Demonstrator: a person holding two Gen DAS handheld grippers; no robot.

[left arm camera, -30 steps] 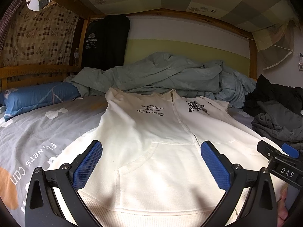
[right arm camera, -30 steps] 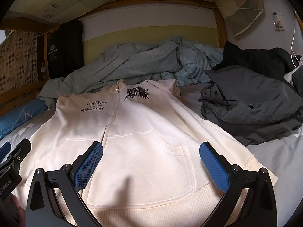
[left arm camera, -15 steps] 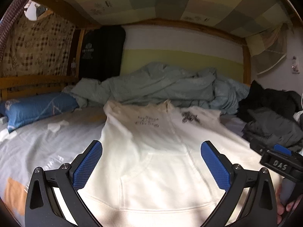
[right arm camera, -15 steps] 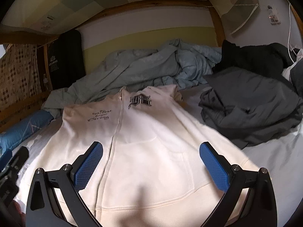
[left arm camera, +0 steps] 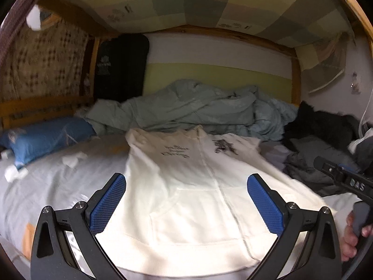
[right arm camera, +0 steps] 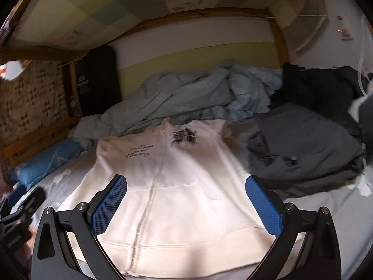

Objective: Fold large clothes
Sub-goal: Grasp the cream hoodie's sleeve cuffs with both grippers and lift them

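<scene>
A home bedroom, lower berth of a wooden bunk bed: patchwork bedding overhead, crumpled grey-green duvet at the far end, blue pillow far left, heap of dark clothes right.

cream hoodie soft matt fleece cloth with ribbed hem, left gripper matt black plastic, blue textured pads (grid pattern), far bed frame glossy wood, grey-green duvet crumpled cloth
</scene>
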